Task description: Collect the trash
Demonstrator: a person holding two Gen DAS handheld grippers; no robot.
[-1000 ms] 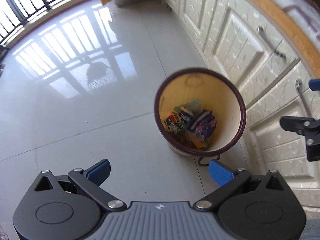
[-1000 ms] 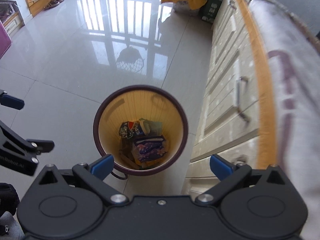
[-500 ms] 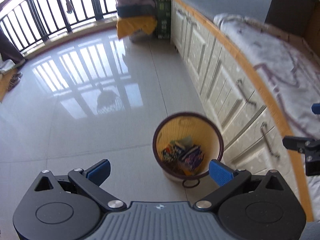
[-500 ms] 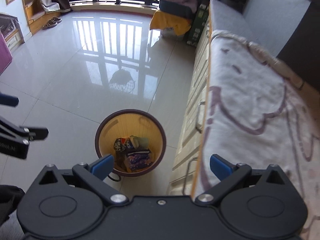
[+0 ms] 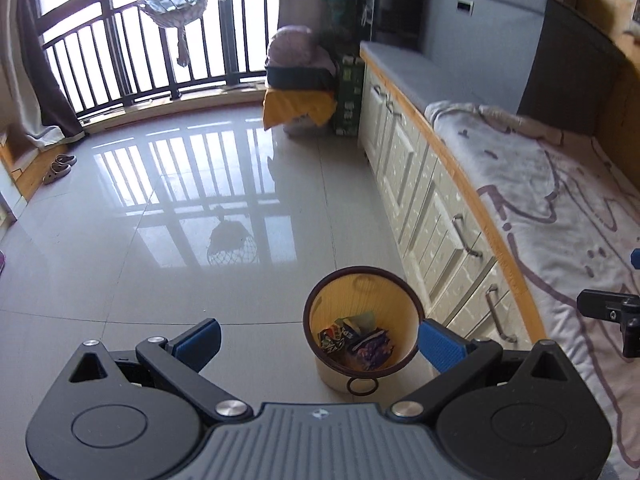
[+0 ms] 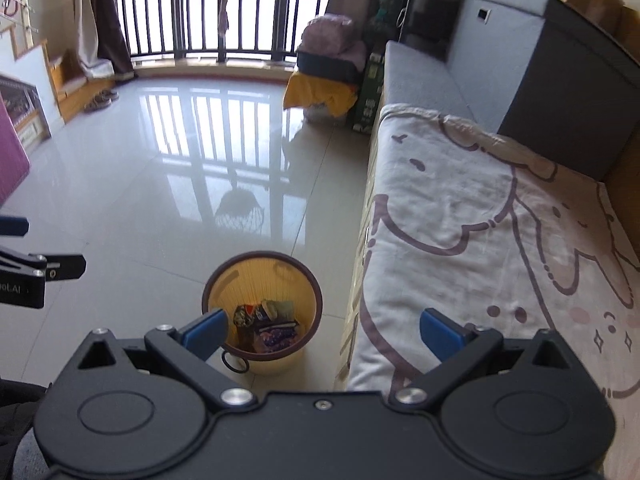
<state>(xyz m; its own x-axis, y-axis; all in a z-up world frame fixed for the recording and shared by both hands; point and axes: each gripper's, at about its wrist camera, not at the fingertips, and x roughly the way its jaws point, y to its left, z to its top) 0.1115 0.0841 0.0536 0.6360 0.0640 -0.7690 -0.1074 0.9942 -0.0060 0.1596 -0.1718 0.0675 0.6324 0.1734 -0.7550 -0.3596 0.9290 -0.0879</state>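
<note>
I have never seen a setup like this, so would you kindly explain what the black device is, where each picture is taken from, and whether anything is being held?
No robot here: a person holds a two-finger clamp in each hand, each with a camera looking along its blue-tipped fingers. One picture comes from the left gripper, the other from the right gripper; each glimpses the other at its edge. Both sets of jaws stand wide open and hold nothing. On the tiled floor stands a yellow waste bin with a dark rim, holding several snack wrappers. It sits beside white cabinets, whose top carries a blanket with a cartoon print.
</note>
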